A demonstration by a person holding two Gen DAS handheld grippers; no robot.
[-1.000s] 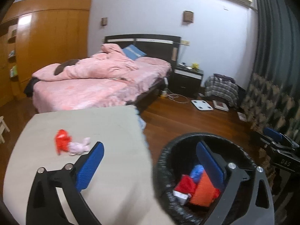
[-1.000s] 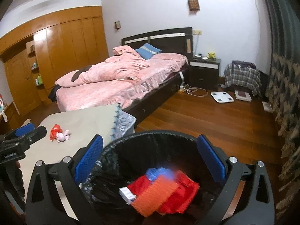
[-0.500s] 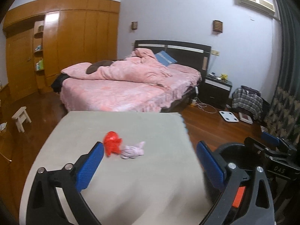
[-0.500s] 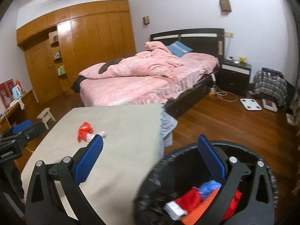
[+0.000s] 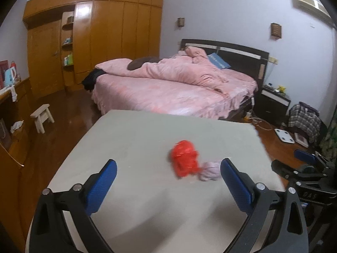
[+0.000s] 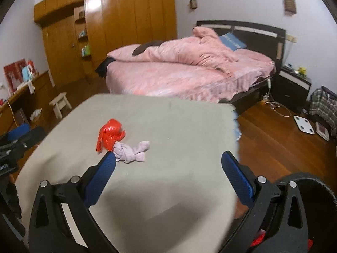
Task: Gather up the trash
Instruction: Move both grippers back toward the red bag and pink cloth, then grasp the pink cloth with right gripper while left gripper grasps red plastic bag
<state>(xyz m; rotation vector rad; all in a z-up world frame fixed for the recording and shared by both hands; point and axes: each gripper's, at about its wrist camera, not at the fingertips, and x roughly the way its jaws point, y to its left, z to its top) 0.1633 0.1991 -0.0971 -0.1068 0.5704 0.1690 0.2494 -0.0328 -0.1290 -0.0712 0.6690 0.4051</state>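
Ahead of me, a pink bed with 1 blue pillow, a wooden wardrobe behind, a small stool, and 1 white scale on the floor.

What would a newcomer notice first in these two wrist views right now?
First the bright red crumpled wrapper near the middle of the grey table, with a pale pink wad touching it on the near side. Behind the table the big pink bed fills the room's centre. Both the left gripper and the right gripper are open and empty, and the black bin sits low at the right gripper's right.
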